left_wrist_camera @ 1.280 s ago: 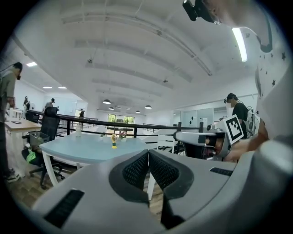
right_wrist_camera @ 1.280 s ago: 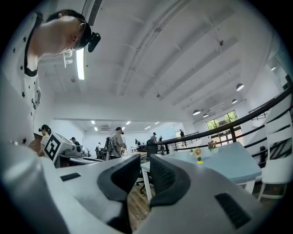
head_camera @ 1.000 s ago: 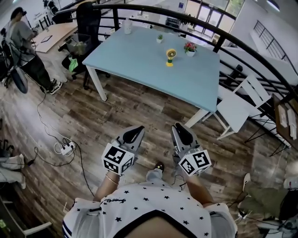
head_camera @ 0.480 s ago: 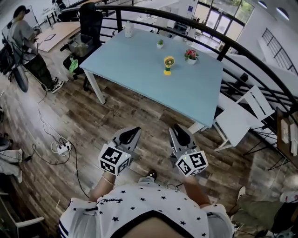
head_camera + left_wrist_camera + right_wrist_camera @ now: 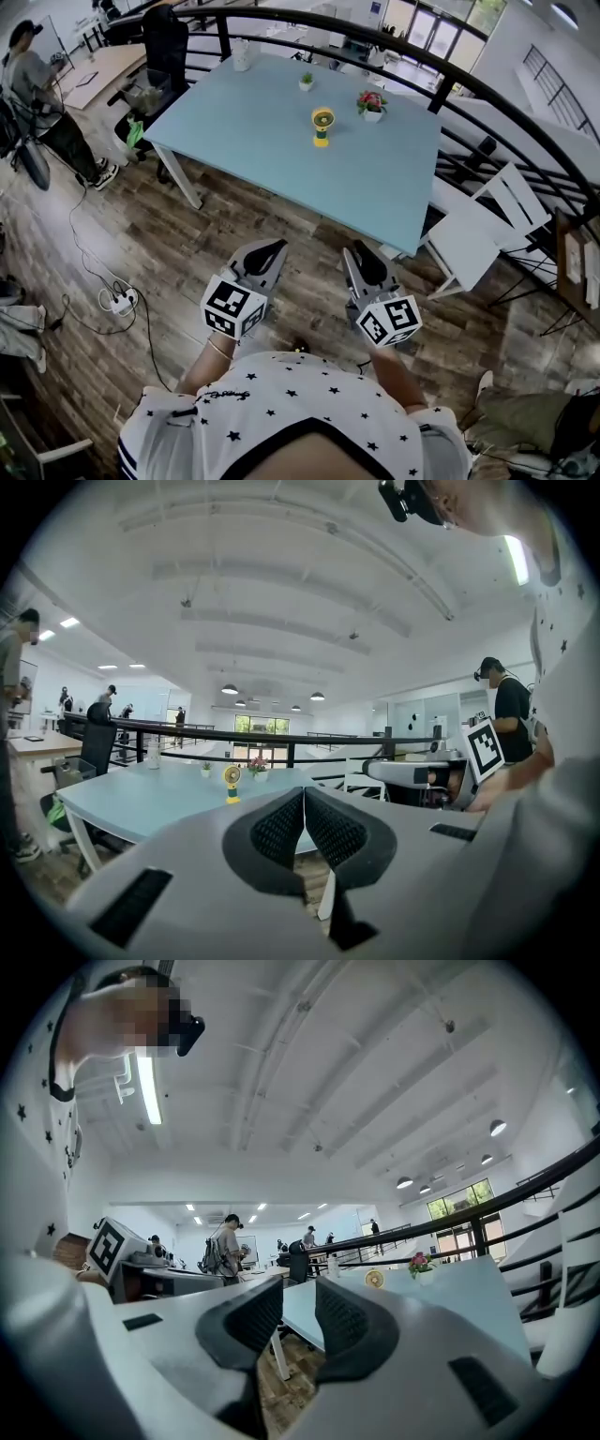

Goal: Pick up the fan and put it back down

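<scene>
A small yellow fan on a green foot stands upright on the far half of the light blue table. It also shows small and distant in the left gripper view and the right gripper view. Both grippers hover over the wooden floor, well short of the table's near edge. My left gripper is shut, its pads meeting at the tips with nothing between them. My right gripper is open with a narrow empty gap; its jaws have just been opening.
A pink flower pot, a tiny green plant and a white cup share the table. A white chair stands at its right corner, a black railing behind. A power strip with cables lies on the floor at left, near a person.
The table and fan have drawn nearer and shifted left in the head view as both grippers were carried forward together. The fan has stayed in place on the table.
</scene>
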